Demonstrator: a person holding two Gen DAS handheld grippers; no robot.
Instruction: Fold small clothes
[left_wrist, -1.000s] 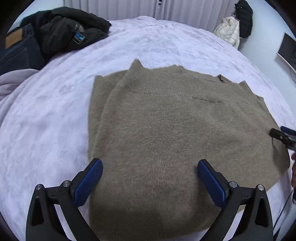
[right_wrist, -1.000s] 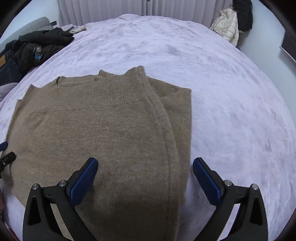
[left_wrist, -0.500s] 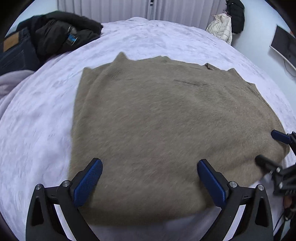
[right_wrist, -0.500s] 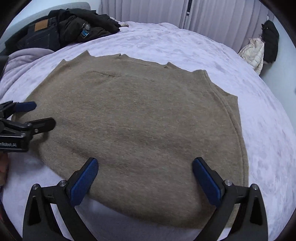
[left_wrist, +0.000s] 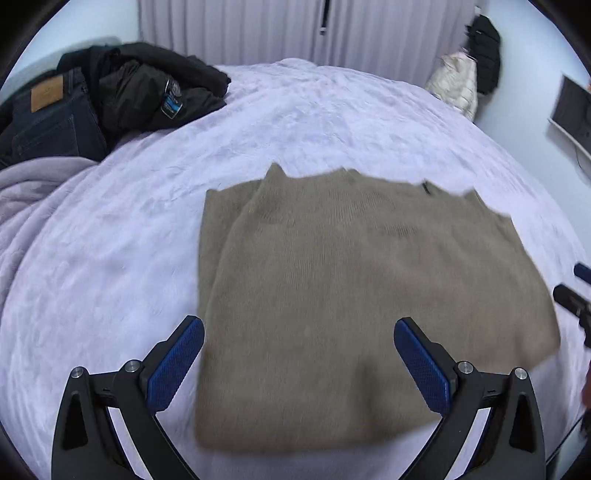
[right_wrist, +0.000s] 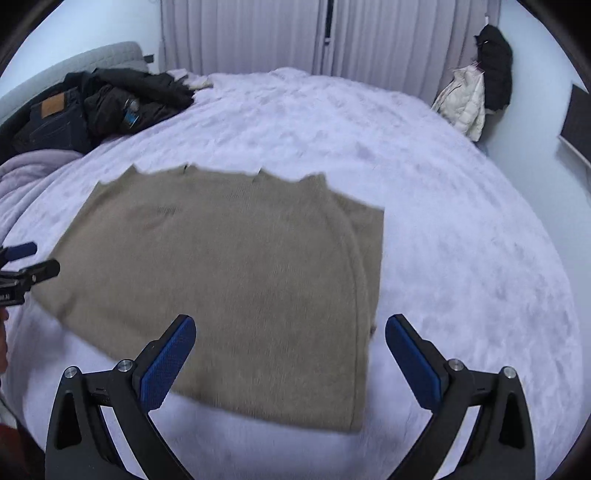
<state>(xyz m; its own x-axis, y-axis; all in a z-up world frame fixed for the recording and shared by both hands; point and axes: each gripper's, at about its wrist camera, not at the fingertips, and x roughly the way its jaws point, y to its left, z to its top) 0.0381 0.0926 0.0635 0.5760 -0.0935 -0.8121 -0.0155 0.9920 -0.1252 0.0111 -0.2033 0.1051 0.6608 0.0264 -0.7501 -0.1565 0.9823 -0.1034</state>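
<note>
Fingers (left_wrist: 177, 362) wide apart, empty, above sweater (left_wrist: 351, 295)

Sweater (left_wrist: 354, 295): lying flat on the bed (left_wrist: 110, 266), near its front edge.
Folded-in layers: overlapping along the sweater's left side in the left wrist view.
Clothes pile (left_wrist: 110, 96): sitting at the bed's far left corner, well apart from the sweater.
Jackets (right_wrist: 476, 85): hanging beyond the bed's far right.
</note>
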